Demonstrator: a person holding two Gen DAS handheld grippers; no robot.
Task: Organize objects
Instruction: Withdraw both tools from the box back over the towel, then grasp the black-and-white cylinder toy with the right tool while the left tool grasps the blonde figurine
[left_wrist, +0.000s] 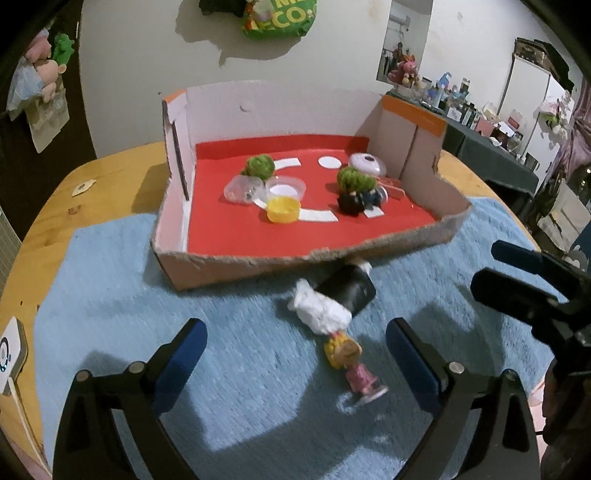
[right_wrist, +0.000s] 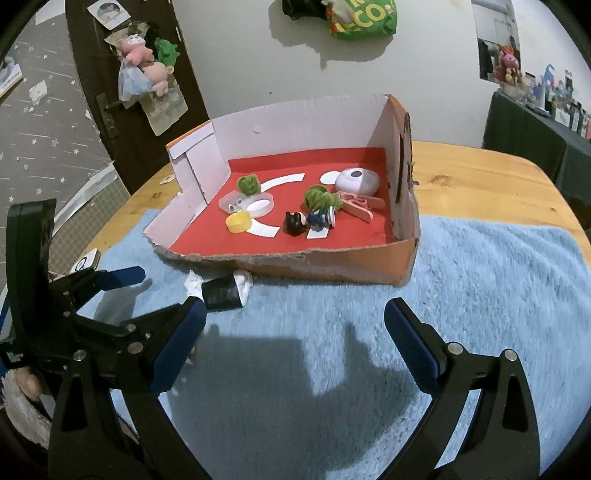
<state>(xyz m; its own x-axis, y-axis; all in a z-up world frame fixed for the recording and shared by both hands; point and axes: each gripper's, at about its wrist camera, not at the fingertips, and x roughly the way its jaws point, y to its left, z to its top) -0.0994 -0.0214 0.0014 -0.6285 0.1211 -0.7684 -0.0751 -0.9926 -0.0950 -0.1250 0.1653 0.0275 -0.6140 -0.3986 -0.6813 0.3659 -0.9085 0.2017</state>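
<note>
Doll figurine (left_wrist: 352, 363), loose on towel (left_wrist: 221, 369) near box (left_wrist: 258, 264) front edge: both grippers spread, empty; left gripper (left_wrist: 295, 354) best straddles it squarely before pinching

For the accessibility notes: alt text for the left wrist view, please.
The open left gripper hovers over a blue towel, with a small doll figurine, crumpled white paper and a black cylinder ahead. Beyond, a red-floored cardboard box holds small toys and lids.
</note>
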